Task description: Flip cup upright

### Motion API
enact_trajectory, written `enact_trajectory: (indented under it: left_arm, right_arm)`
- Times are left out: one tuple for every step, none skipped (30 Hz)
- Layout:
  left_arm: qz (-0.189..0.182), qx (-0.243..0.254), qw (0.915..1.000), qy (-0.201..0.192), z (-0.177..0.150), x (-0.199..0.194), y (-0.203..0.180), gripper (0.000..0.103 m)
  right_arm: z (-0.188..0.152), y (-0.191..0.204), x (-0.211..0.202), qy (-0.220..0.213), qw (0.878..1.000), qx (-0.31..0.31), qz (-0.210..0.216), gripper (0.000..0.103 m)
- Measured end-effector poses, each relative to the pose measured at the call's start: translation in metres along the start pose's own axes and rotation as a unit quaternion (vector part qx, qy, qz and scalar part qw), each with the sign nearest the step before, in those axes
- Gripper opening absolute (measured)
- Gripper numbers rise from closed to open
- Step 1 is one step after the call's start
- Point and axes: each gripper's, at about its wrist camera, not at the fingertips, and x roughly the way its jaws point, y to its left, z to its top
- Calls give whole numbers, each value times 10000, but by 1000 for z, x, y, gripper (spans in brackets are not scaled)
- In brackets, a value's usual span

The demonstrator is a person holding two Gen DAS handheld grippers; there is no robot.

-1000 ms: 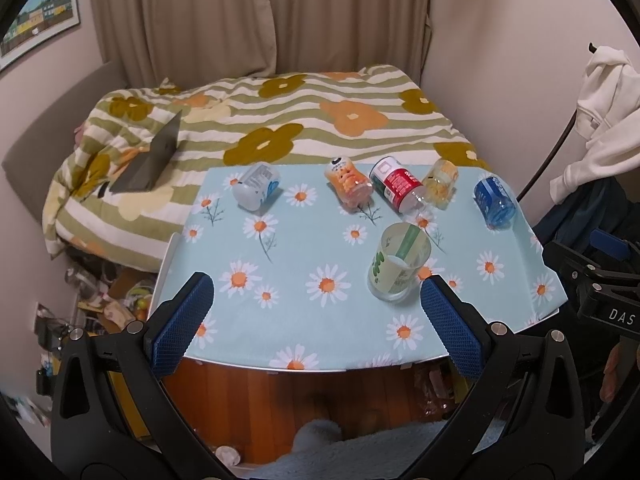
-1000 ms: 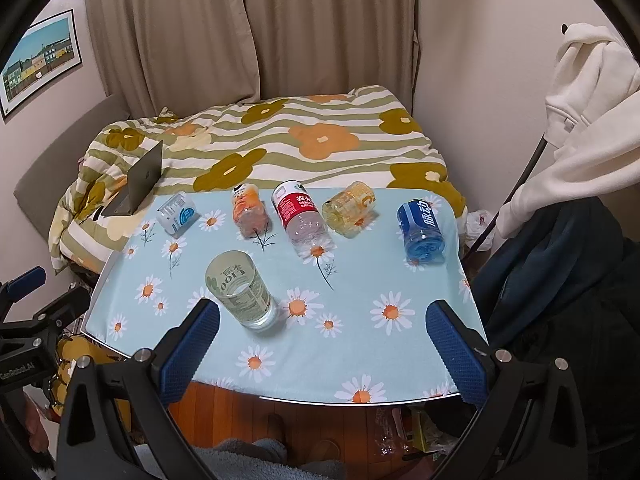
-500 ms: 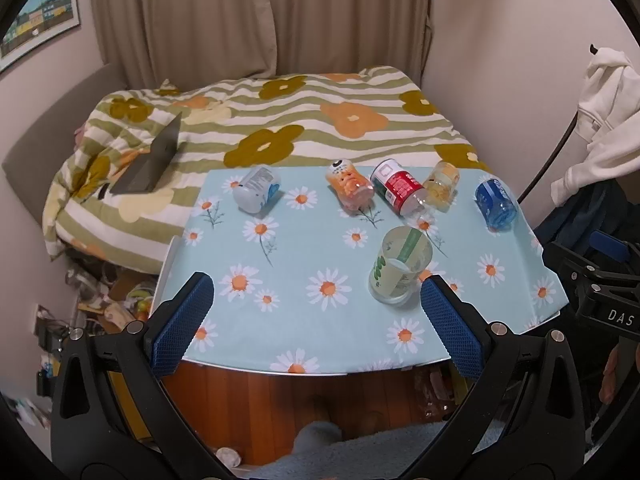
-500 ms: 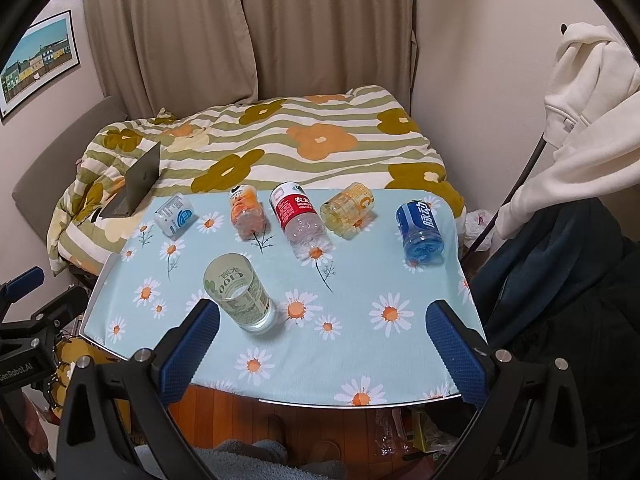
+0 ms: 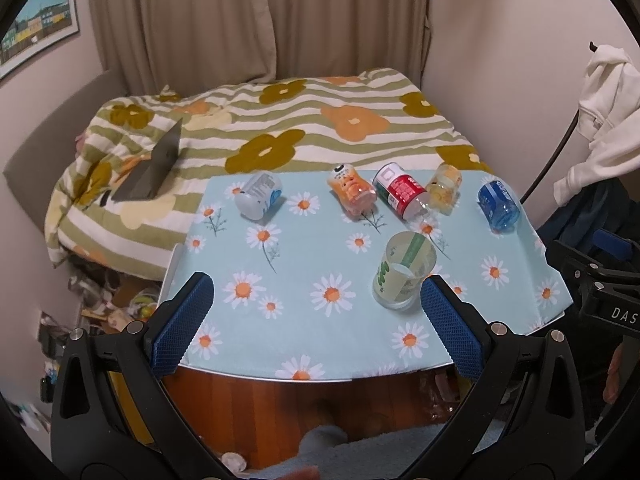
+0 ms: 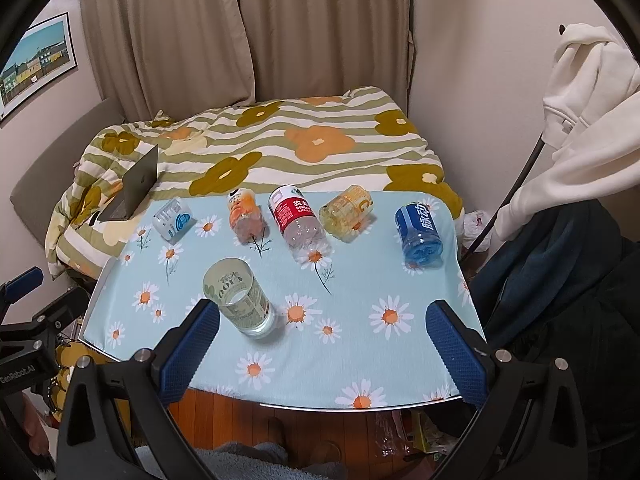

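Observation:
A clear glass cup [image 5: 403, 270] with a green and white label stands upright on the daisy-print table [image 5: 320, 336], mouth up. It also shows in the right wrist view [image 6: 240, 298]. My left gripper [image 5: 316, 320] is open and empty over the table's near edge, with the cup just beyond its right finger [image 5: 450, 328]. My right gripper [image 6: 322, 344] is open and empty near the front edge, with the cup just beyond its left finger [image 6: 190, 350].
Five cut bottle cups lie on their sides along the far edge: white-blue [image 6: 173, 222], orange [image 6: 245, 214], red [image 6: 298, 220], yellow [image 6: 348, 212], blue [image 6: 418, 230]. A bed with a laptop [image 6: 136, 184] lies behind. Clothes [image 6: 580, 120] hang at the right.
Both grippers have moved slightly toward the table, so the cup sits closer to the fingers. The cup and the lying bottle cups have not moved.

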Motion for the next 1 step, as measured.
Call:
enact_trajectory:
  left_arm:
    - [0,6,10000,-8,1,1,1,103]
  right_arm:
    - [0,0,0,2,10000,-5,0,103]
